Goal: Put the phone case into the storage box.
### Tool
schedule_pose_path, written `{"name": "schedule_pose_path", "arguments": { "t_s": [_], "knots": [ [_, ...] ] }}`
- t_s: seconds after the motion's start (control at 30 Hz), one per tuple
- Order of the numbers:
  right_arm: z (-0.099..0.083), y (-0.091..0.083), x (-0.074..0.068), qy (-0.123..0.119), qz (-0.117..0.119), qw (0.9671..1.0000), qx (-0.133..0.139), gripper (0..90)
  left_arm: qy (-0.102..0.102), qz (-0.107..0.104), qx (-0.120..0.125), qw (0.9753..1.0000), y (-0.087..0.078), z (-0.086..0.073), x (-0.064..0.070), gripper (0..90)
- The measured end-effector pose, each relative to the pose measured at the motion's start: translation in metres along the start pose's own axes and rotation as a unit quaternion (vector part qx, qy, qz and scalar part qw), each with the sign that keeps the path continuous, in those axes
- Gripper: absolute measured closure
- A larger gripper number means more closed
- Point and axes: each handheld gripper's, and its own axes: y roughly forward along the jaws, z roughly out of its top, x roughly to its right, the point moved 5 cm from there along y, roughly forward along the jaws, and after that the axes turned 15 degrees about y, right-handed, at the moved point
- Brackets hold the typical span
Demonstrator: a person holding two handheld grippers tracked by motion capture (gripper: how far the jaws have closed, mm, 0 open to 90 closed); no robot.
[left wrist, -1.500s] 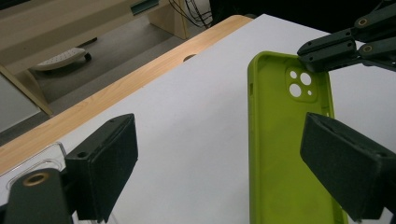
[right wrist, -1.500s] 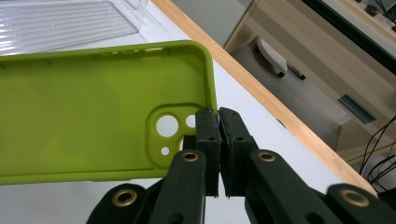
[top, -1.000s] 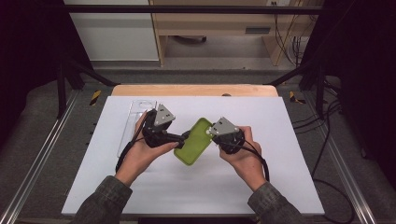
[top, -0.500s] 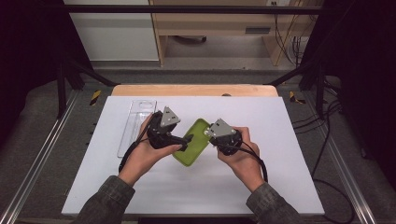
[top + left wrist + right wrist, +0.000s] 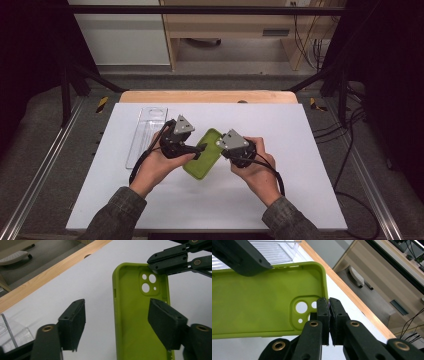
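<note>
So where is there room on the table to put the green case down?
The white table is bare to the right of the right gripper, and along the near edge between the sleeves. The far strip by the wooden edge is free too. It is crowded in the middle, around the case, the left gripper and the clear tray.

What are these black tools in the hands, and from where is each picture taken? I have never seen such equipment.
A person holds two hand-held grippers at a white table. One camera looks down from above; one rides on each gripper. The right gripper has its fingers shut on the wall of a green phone case, near its camera cut-out. The left gripper is open, its fingers on either side of the case's long edge. A clear plastic tray lies to the left.
</note>
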Motion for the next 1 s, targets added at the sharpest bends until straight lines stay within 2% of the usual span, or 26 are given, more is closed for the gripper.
{"name": "schedule_pose_path", "arguments": {
  "t_s": [0.3, 0.5, 1.0],
  "knots": [
    [0.002, 0.0, -0.003, -0.004, 0.002, 1.0, 0.004, 87.3, -0.004, -0.013, -0.019, 0.9997, 0.003, 0.003, 0.002, 52.4],
    [0.002, -0.001, -0.005, -0.01, 0.004, 0.9999, 0.005, 87.3, -0.011, -0.017, -0.027, 0.9994, 0.003, 0.01, 0.001, 61.8],
    [0.003, -0.001, -0.007, -0.017, 0.003, 0.9998, 0.008, 87.3, -0.016, -0.02, -0.051, 0.9984, 0.008, 0.011, -0.001, 71.1]
  ]
}}
